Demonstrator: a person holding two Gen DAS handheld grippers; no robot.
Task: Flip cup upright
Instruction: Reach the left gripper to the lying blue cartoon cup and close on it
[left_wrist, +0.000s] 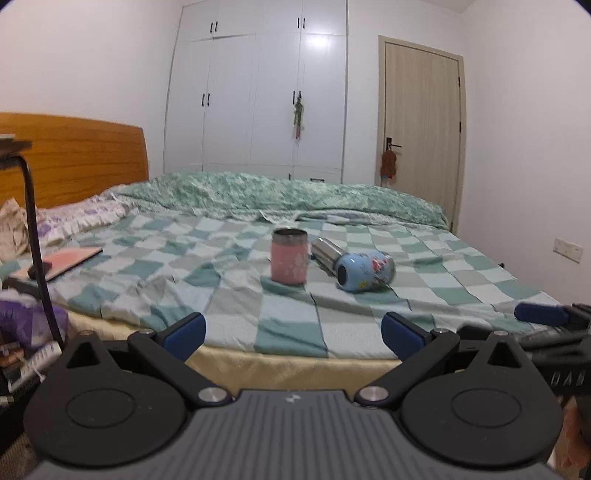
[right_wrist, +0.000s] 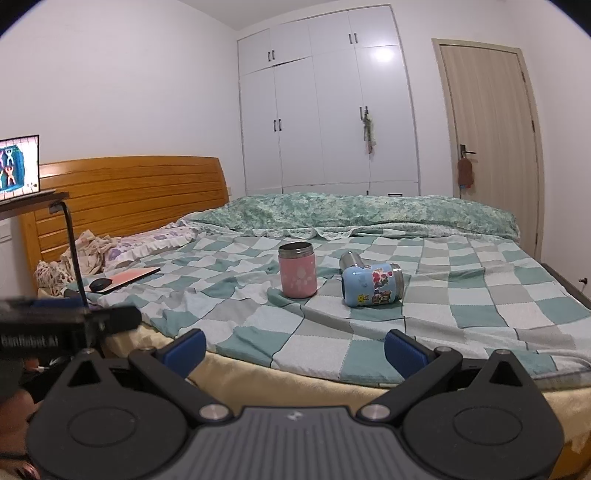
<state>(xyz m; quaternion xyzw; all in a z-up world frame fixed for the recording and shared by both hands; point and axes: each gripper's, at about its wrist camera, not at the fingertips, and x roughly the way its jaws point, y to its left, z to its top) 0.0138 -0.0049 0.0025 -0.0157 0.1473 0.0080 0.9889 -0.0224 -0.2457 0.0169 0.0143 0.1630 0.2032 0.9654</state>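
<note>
From the left wrist view, a black lamp stem curves up at about 9 o'clock, with a pink notebook and a dark mouse lying on the checked bedspread just right of it. The left gripper sits low at 6 o'clock, its two blue-padded fingers spread wide apart over the near edge of the bed; nothing lies between them and they touch nothing. Straight ahead at 12 o'clock from those fingers stands the pink cup, upright with its steel rim on top. Just beside it, toward 1 o'clock, the blue cup lies on its side, base toward the camera, and a steel cup lies tipped behind it, touching or nearly so. At 3 o'clock the blue tip of the right gripper pokes in, blurred.

From the right wrist view, a laptop screen glows at 9 o'clock on a small shelf, and the left gripper shows blurred below it. The right gripper is at 6 o'clock, fingers likewise opened wide, holding nothing and clear of the bedspread. The pink cup stands at 12 o'clock; the blue cup, with flower stickers, lies on its side toward 1 o'clock, well apart from both grippers. The steel cup lies just behind it. A white wardrobe and a door fill the far wall.
</note>
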